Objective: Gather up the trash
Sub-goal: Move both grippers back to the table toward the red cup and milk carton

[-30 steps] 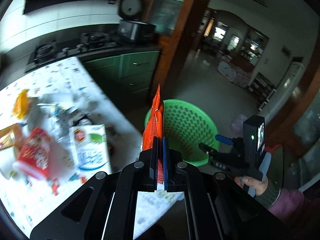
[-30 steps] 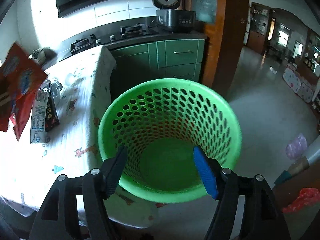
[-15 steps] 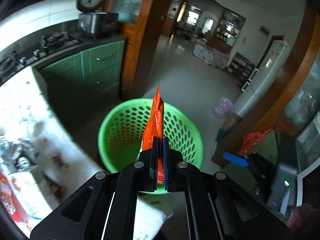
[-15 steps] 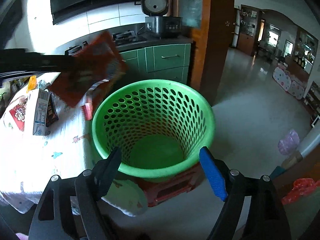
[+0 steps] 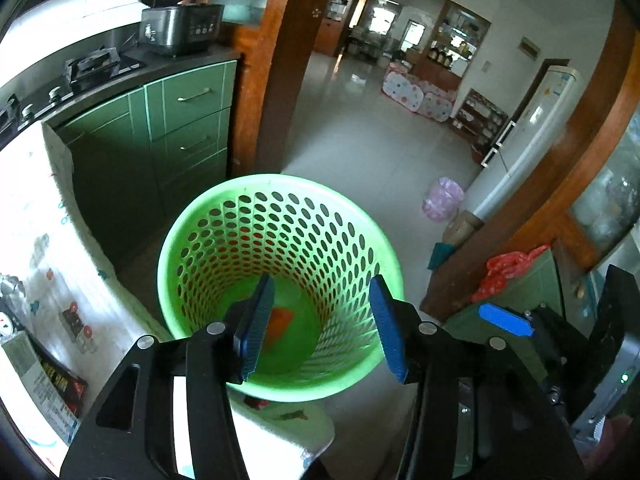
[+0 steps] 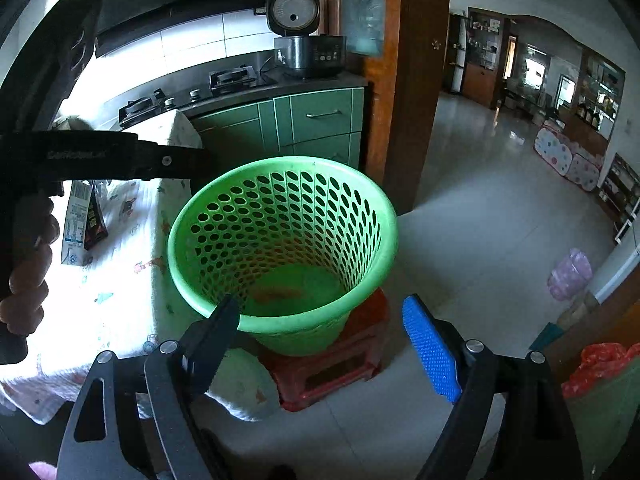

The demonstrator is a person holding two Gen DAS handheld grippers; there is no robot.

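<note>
A green perforated basket (image 5: 224, 216) stands on a red stool (image 6: 332, 368) beside the table. An orange-red wrapper (image 5: 280, 322) lies on the basket's bottom; it also shows in the right wrist view (image 6: 276, 294). My left gripper (image 5: 320, 328) is open and empty right above the basket's mouth. My right gripper (image 6: 324, 344) is open and empty, in front of the basket and lower than its rim. The left gripper's body (image 6: 100, 156) shows at the left in the right wrist view.
The table with a white patterned cloth (image 6: 120, 280) holds a milk carton (image 6: 74, 224) and a dark packet (image 6: 94, 220). Green cabinets (image 6: 312, 120), a stove (image 6: 228, 78), and a rice cooker (image 6: 296, 24) stand behind. A wooden door frame (image 6: 416, 80) is at the basket's right.
My left gripper has swung from the table to over the basket, opened and let go of the orange-red wrapper, which now lies in the basket. My right gripper has backed away slightly.
</note>
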